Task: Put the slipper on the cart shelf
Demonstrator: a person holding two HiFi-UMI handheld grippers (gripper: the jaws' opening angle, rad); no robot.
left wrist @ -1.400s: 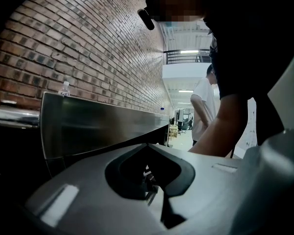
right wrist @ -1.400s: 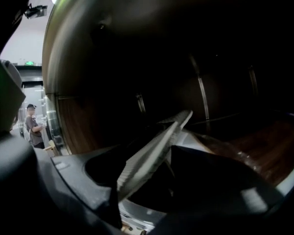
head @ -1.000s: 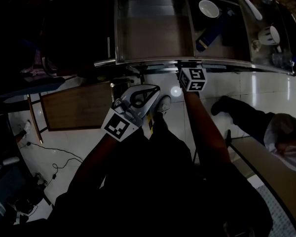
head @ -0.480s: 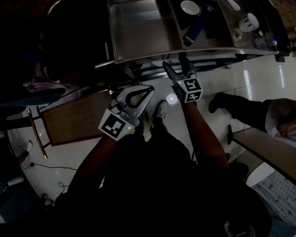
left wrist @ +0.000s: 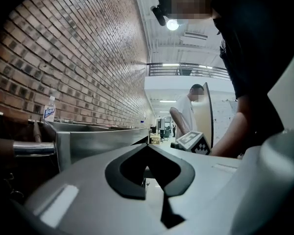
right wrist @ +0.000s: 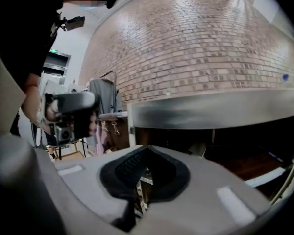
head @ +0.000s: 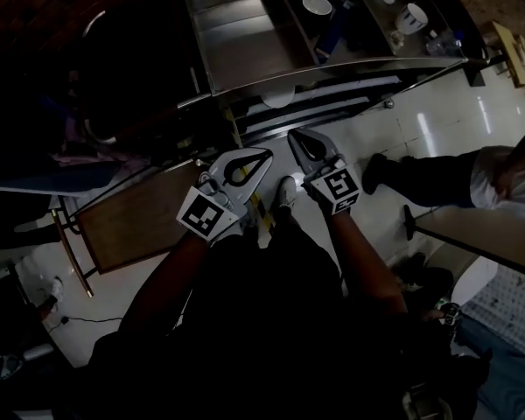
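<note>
The steel cart (head: 332,75) stands at the top of the head view, its lower shelf (head: 319,105) dark under the top trays. A pale shape (head: 278,98) lies on that shelf; it may be the slipper, but it is too dim to be sure. It also shows as a pale patch (right wrist: 198,150) under the cart top in the right gripper view. My right gripper (head: 290,135) (right wrist: 146,148) is shut and empty, just short of the cart's front edge. Beside it my left gripper (head: 269,153) (left wrist: 146,146) is shut on nothing.
A white bowl (head: 317,4), a blue object (head: 332,29) and a mug (head: 411,16) sit in the cart's top trays. A wooden panel (head: 131,226) lies at the left. Another person's leg (head: 420,178) and a table edge (head: 481,243) are at the right.
My right gripper has drawn back from under the cart's edge and its jaws have closed. The cart has shifted up and right in the view. The left gripper stays shut.
</note>
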